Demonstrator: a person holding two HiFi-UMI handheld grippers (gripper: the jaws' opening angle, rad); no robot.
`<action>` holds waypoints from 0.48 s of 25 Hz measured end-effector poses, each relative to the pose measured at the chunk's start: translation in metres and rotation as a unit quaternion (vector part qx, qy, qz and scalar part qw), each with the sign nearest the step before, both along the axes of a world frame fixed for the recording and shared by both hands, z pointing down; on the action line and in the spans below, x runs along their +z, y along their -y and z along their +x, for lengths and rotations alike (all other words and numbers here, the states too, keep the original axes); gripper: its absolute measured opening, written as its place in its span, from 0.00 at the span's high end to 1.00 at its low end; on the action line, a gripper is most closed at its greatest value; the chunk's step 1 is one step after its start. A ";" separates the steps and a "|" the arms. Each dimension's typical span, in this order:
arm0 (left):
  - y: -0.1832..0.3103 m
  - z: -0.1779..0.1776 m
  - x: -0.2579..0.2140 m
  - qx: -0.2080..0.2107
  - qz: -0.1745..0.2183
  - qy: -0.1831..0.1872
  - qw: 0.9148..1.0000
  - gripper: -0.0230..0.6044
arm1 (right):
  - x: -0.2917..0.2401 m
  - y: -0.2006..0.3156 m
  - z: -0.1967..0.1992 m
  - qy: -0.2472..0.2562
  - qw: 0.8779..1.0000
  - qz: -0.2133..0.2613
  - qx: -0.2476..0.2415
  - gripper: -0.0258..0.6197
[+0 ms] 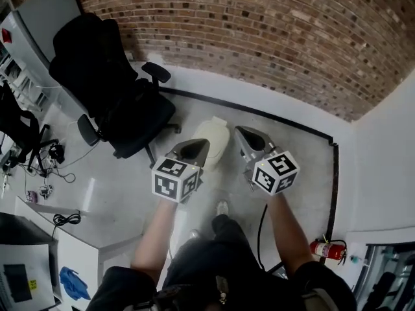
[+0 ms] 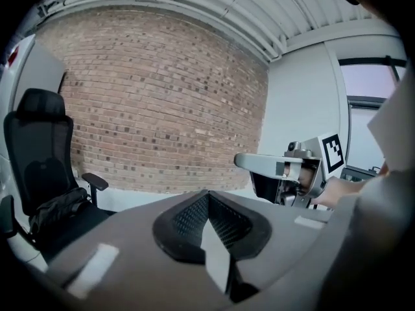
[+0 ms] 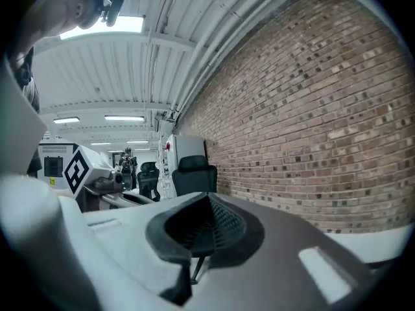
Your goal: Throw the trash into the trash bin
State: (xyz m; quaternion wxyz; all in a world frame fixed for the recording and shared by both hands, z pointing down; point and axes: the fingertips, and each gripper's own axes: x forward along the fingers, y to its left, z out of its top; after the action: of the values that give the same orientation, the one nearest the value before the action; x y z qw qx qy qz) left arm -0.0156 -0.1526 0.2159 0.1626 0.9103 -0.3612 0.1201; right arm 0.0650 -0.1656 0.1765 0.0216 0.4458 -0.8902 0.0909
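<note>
Cream plastic trash bin (image 1: 211,140) stands on the grey floor, just beyond both grippers and between them. Right gripper (image 3: 208,201): jaws clenched, nothing in them. Left gripper (image 2: 207,198): tips together; a pale sliver shows low in the gap, trash or not I cannot tell. No loose trash visible. Judgement: locate the trash first, then descend clear of the black office chair (image 1: 110,89) at left.

trash bin (image 1: 214,138) before brick wall (image 1: 259,37), office chair (image 1: 117,89) left, fire extinguisher (image 1: 327,249) right
</note>
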 end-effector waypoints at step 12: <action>-0.071 -0.036 -0.083 0.022 0.083 -0.040 0.996 0.96 | -0.069 -0.087 -0.050 -0.009 0.998 0.056 -0.024 0.96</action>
State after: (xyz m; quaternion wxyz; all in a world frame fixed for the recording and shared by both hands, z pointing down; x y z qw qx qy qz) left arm -0.0515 -0.0820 0.1331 0.0978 0.9323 -0.3434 0.0570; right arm 0.0148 -0.0785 0.1078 0.0071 0.4257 -0.9041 0.0365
